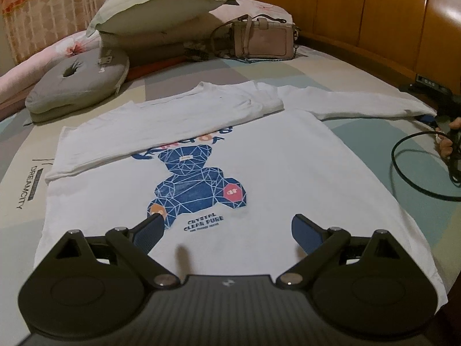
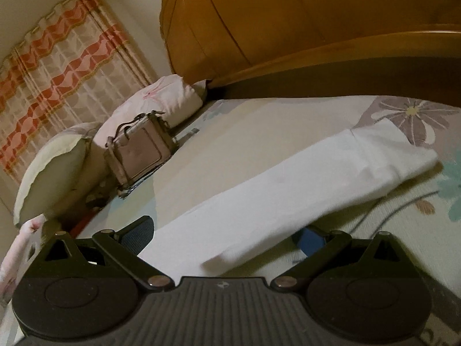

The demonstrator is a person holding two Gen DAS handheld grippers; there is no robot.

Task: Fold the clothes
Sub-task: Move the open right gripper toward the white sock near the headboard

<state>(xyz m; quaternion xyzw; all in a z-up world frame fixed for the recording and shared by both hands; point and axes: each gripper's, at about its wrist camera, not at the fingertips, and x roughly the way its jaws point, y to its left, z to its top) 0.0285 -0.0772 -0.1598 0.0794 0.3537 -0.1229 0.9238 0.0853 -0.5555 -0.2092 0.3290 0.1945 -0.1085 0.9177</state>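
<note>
You are looking at a white shirt (image 1: 259, 155) of soft, matt knit cloth, its blue bear print (image 1: 196, 184) flat and slightly chalky. Under the shirt, the bed sheet (image 1: 340, 80) is showing as smooth matt printed cloth. Beyond the shirt, a grey cushion (image 1: 77, 83) is looking velvety and dull, and the handbag (image 1: 263, 39) is reading as faintly sheened leather-like material. Behind the handbag, the headboard (image 1: 374, 14) is gleaming as glossy varnished wood. Your left gripper (image 1: 224, 226) is showing matt black plastic, ribbed blue pads and shiny metal pivots; your right gripper (image 2: 223, 235) is looking the same.
</note>
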